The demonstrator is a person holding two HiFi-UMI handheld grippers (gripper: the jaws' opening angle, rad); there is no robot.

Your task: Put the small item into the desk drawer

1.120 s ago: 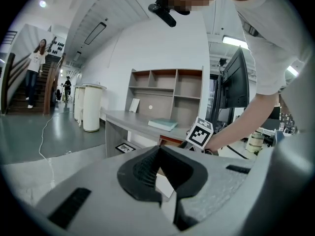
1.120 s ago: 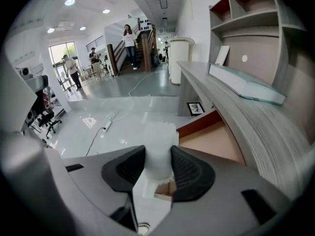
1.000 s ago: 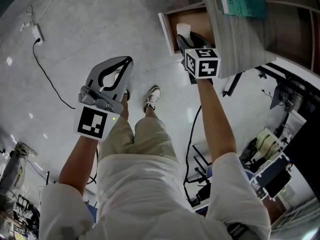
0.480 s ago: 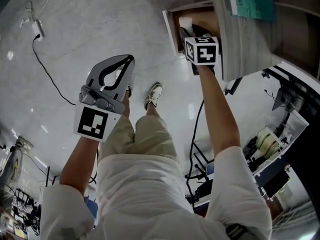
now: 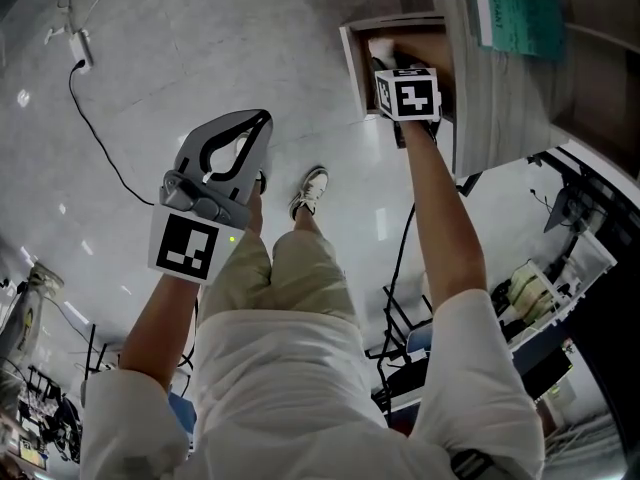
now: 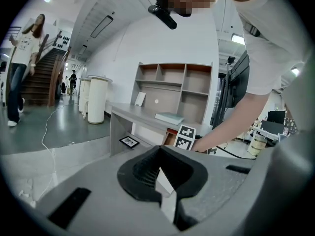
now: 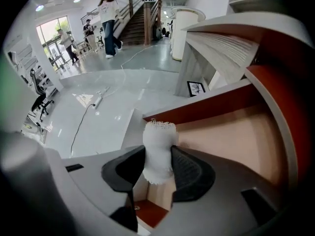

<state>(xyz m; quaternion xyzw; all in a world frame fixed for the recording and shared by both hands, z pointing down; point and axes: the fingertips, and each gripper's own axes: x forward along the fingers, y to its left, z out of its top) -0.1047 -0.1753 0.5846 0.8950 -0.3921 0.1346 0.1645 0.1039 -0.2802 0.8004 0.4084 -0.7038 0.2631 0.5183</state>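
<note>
Seen from the head, the right gripper [image 5: 388, 60] reaches into the open desk drawer [image 5: 352, 60] with the small white item [image 5: 379, 46] at its tips, while the left gripper [image 5: 250, 133] hangs well apart from them. Left gripper view: its jaws are pressed together with nothing between them. Right gripper view: the jaws pinch the item from both sides, and the drawer's inside lies just beyond them.

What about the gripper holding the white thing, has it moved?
Yes. The right gripper, with the white item, has gone forward, farther in over the open drawer.
</note>
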